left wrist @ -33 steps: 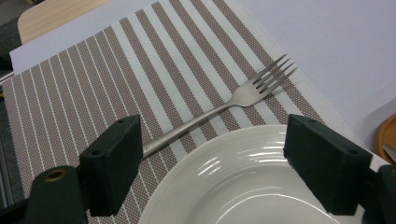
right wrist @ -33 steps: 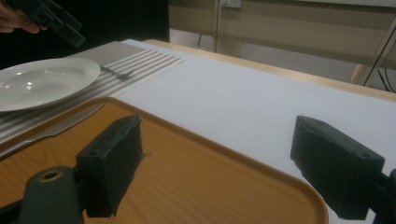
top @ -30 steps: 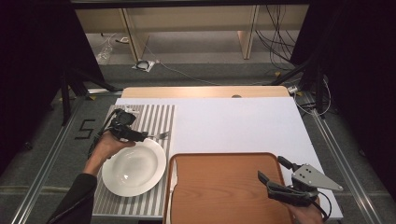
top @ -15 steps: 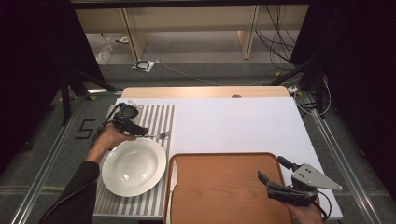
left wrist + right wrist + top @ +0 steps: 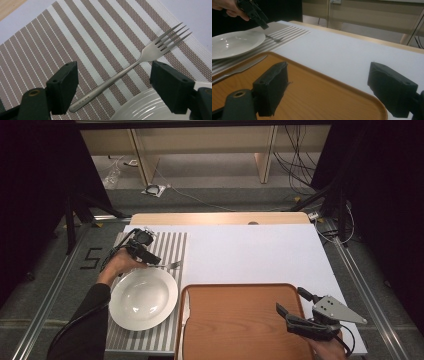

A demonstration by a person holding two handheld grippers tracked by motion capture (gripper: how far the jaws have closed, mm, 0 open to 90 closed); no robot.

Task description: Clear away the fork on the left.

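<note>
A steel fork [image 5: 117, 77] lies flat on the striped placemat [image 5: 82, 37], tines toward the mat's right edge. My left gripper [image 5: 112, 75] hovers over it, open, the handle running between the wide-set jaws without touching them. From above, the left gripper [image 5: 150, 257] sits behind the white plate [image 5: 143, 297], with the fork [image 5: 170, 265] just right of it. My right gripper [image 5: 290, 300] is open over the near right corner of the brown tray [image 5: 240, 330], holding nothing. A knife [image 5: 237, 71] rests along the tray's left edge.
The plate's rim [image 5: 150, 106] lies right beside the fork's handle. The placemat [image 5: 172, 245] and tray rest on a white board [image 5: 250, 252] over a wooden table. Beyond the far edge are floor cables and shelf legs.
My left hand and gripper have shifted a little toward the far side of the mat, off the plate. The fork stays where it lay. The right gripper has not moved.
</note>
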